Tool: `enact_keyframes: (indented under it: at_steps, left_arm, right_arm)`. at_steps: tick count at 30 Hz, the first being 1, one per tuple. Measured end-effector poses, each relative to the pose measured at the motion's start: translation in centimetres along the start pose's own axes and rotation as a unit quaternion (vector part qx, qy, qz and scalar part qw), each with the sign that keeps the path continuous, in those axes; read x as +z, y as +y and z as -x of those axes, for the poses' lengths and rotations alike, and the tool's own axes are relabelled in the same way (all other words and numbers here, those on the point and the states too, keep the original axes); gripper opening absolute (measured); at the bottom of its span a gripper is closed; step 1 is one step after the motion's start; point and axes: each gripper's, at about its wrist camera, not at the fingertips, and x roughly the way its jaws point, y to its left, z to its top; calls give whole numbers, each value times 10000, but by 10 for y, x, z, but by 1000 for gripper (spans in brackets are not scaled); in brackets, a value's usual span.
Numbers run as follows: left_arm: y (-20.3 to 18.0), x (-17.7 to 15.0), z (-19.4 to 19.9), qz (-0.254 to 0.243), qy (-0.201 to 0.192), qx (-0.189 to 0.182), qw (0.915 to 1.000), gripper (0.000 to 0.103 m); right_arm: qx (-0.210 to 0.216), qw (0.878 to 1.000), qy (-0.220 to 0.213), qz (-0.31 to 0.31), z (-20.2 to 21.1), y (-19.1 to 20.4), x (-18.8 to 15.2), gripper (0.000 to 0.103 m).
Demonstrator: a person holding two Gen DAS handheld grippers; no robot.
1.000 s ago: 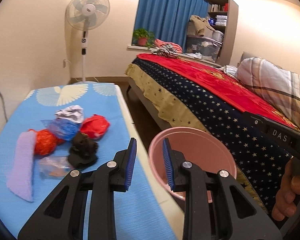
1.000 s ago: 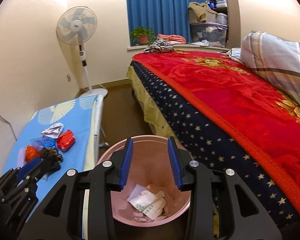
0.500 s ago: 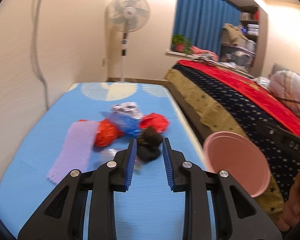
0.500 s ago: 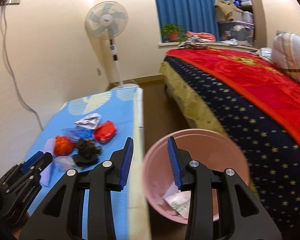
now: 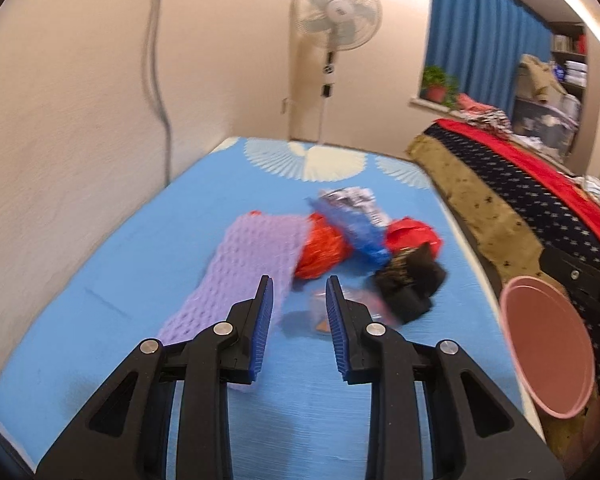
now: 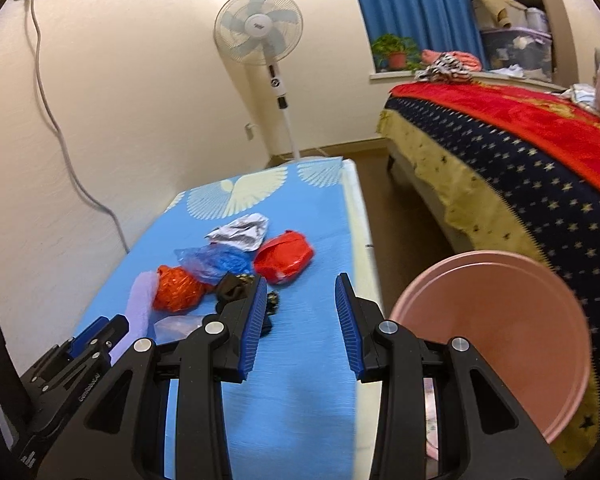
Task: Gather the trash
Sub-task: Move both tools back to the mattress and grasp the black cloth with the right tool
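A heap of trash lies on the blue table: a purple knitted cloth, an orange crumpled bag, a blue bag, a red bag, a black wad, a silver wrapper and a clear bag. My left gripper is open and empty, just short of the clear bag. My right gripper is open and empty above the table, right of the heap. The pink bin stands at the table's right side, also in the left view.
A bed with a red and star-patterned cover runs along the right. A standing fan is behind the table. A wall with a hanging cable borders the table's left side. The left gripper's body shows at the right view's lower left.
Both grippers swung left from the bin toward the table. The left gripper came closer to the heap and now faces the clear bag and purple cloth. Both stayed open.
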Motion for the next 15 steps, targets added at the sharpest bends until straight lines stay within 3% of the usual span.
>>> enact_keyframes:
  at_steps: [4, 7, 10, 15]
  left_arm:
    - [6, -3, -10, 101, 151, 260, 9995, 47]
    - [7, -3, -19, 108, 271, 391, 9988, 49]
    - [8, -4, -26, 111, 368, 475, 9981, 49]
    - [6, -6, -36, 49, 557, 486, 9973, 49]
  right_arm:
    - [179, 9997, 153, 7, -19, 8, -4, 37]
    - [282, 9993, 244, -13, -33, 10, -5, 39]
    - [368, 9986, 364, -55, -47, 10, -6, 51]
    - [461, 9974, 550, -70, -71, 15, -10, 52]
